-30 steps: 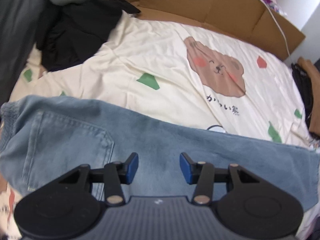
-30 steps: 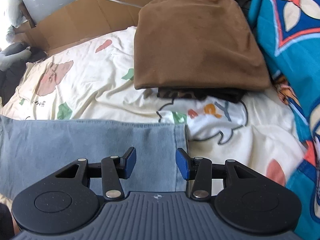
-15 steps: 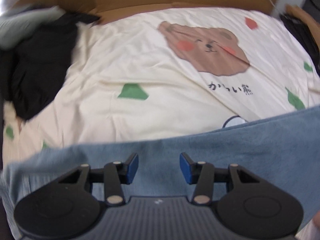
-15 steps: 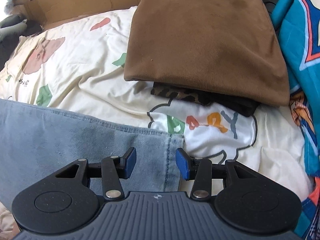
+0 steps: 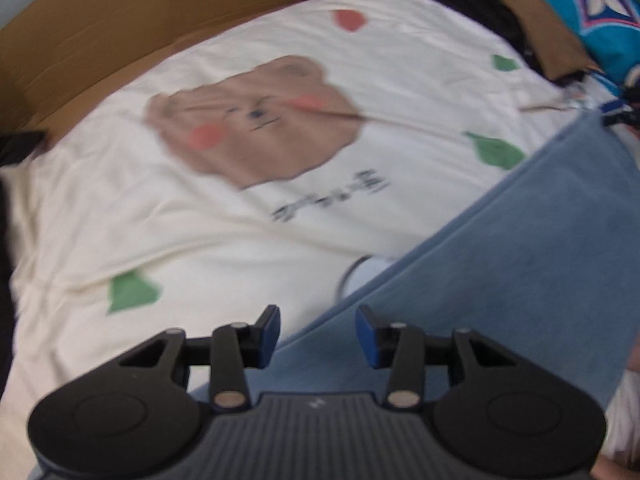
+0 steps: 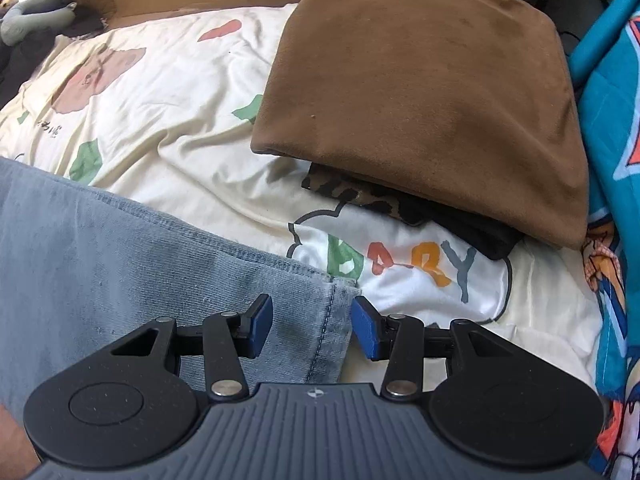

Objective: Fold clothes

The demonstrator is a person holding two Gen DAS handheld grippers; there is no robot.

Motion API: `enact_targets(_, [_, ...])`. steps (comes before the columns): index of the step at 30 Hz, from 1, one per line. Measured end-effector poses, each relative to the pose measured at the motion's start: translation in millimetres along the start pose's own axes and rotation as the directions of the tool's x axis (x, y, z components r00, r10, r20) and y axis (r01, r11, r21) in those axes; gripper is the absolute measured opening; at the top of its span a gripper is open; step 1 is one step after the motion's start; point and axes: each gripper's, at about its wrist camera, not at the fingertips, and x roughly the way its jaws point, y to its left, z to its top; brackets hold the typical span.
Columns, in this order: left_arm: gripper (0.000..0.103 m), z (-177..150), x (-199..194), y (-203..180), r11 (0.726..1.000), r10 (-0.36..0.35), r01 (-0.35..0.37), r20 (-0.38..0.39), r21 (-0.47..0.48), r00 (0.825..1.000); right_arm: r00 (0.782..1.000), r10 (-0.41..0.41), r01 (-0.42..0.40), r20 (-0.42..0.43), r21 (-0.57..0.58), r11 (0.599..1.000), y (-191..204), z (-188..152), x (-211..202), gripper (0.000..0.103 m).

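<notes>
Lying flat, jeans (image 6: 120,248) hem toward brown stack (image 6: 432,92)

My left wrist view is smeared with blur; the bear print (image 5: 256,120) ahead of the left gripper (image 5: 317,334) looks soft and its letters are fuzzy. My right wrist view is sharp, and I can see the stitches on the jeans (image 6: 160,264) by the right gripper (image 6: 312,330). Daylight is bright and soft, with small shadows. Edges bend and go dark.

jeans (image 6: 120,264): light blue | sheet (image 5: 200,216): cream (brown bear, green patches) | folded blanket (image 6: 432,92): plain brown
</notes>
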Motion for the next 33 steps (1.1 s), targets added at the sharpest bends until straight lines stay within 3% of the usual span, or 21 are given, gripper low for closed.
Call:
enact_targets(5, [0.042, 15, 18, -18, 0.995, -0.084, 0.085, -0.017, 0.045, 0.996, 1.000, 0.019, -0.019, 0.002, -0.036, 0.999, -3, 7, 2, 0.050])
enact_targets(13, [0.039, 32, 41, -33, 0.982, -0.185, 0.186, -0.034, 0.035, 0.982, 1.000, 0.022, -0.023, -0.014, -0.064, 0.998, -7, 8, 18, 0.050])
enact_targets(23, [0.033, 31, 36, -37, 0.977, -0.211, 0.211, -0.045, 0.002, 0.977, 0.998, 0.062, -0.061, 0.030, -0.029, 0.998, -7, 2, 1, 0.049])
enact_targets(31, [0.033, 33, 44, -38, 0.977, -0.207, 0.210, -0.058, 0.033, 0.977, 0.996, 0.083, -0.082, 0.027, -0.030, 0.996, -8, 4, 2, 0.047])
enact_targets(33, [0.033, 36, 50, -37, 0.977, -0.207, 0.210, -0.067, 0.039, 0.976, 0.996, 0.084, -0.083, 0.012, -0.026, 0.996, -9, 5, 7, 0.040])
